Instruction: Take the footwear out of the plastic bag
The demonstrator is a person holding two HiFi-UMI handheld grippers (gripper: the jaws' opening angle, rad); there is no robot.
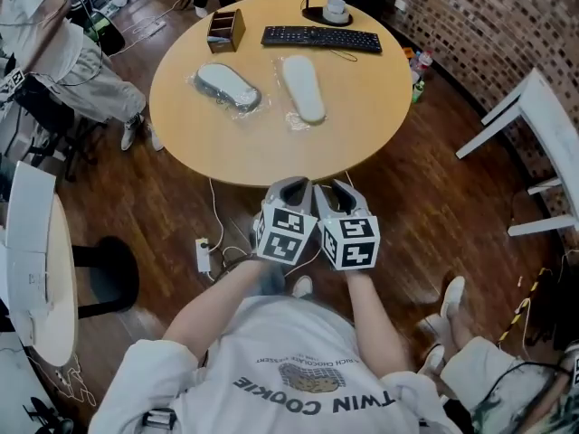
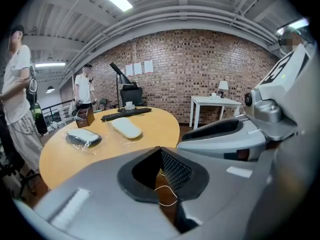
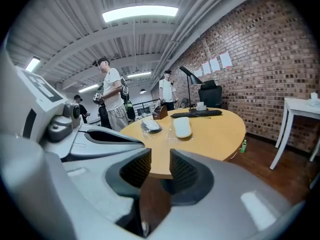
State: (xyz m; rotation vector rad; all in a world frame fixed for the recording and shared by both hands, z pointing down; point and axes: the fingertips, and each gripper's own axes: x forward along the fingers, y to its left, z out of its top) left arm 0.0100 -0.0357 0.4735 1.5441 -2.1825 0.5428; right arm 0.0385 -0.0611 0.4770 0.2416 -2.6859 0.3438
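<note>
On the round wooden table (image 1: pixel 362 107) a grey slipper lies wrapped in a clear plastic bag (image 1: pixel 228 87) (image 2: pixel 83 137) (image 3: pixel 150 125). To its right a white slipper (image 1: pixel 303 89) (image 2: pixel 126 128) (image 3: pixel 183 127) rests on crumpled clear plastic. Both grippers are held side by side close to the person's body, short of the table's near edge and well away from the slippers. My left gripper (image 1: pixel 291 186) (image 2: pixel 160 151) has its tips touching, with nothing in them. On my right gripper (image 1: pixel 342 188) (image 3: pixel 160 161) a gap shows between the pads, and it is empty.
A black keyboard (image 1: pixel 321 37), a wooden box (image 1: pixel 224 28) and a lamp base with a cup (image 1: pixel 336 9) stand at the table's far side. A white table (image 1: pixel 534 116) is at the right. A power strip (image 1: pixel 204 255) lies on the floor. People stand at the left (image 3: pixel 114 101).
</note>
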